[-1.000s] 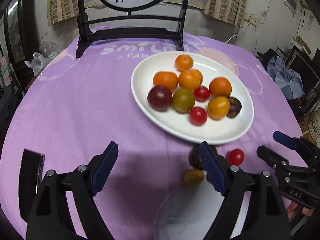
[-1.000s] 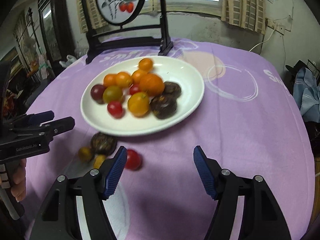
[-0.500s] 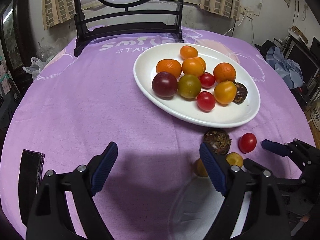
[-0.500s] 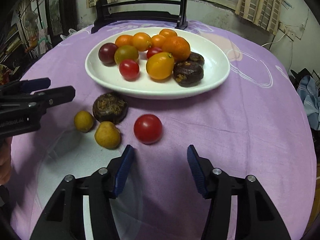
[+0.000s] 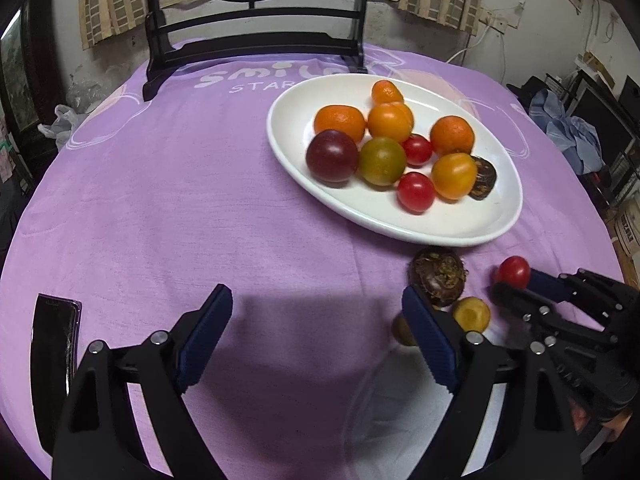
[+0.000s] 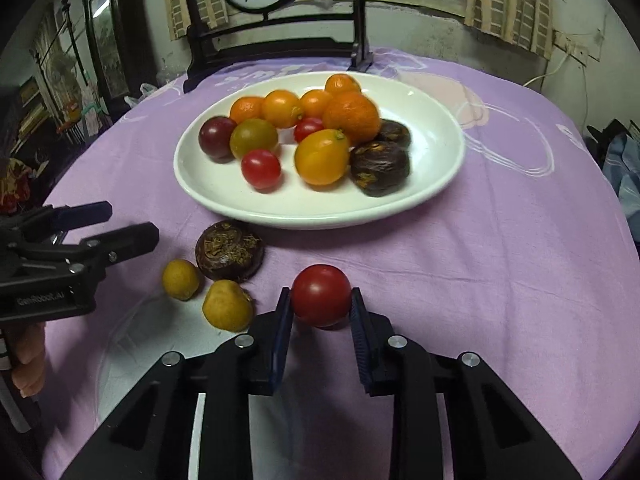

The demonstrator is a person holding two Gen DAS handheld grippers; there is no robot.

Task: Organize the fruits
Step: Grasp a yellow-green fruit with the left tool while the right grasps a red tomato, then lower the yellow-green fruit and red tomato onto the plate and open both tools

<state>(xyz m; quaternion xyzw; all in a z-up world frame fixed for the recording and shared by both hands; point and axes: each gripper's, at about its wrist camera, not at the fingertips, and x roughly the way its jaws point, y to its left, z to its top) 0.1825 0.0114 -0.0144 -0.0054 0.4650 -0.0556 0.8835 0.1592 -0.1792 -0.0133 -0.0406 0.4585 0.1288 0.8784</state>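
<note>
A white oval plate (image 6: 432,196) (image 5: 472,224) holds several oranges, tomatoes and dark fruits. In front of it on the purple cloth lie a red tomato (image 6: 321,295) (image 5: 514,271), a dark brown fruit (image 6: 229,250) (image 5: 438,277) and two small yellow fruits (image 6: 227,306) (image 6: 181,279). My right gripper (image 6: 320,302) has its pads against both sides of the red tomato, which rests on the cloth. My left gripper (image 5: 316,332) is open and empty over bare cloth, left of the loose fruits.
A black wooden screen stand (image 5: 256,46) stands at the table's far edge. A dark phone (image 5: 54,356) lies at the near left. A clear round plastic sheet (image 5: 404,420) lies on the cloth near me. The table edge drops off on the right.
My right gripper has moved forward and closed its jaws around the red tomato. My left gripper has stayed open and shifted only slightly.
</note>
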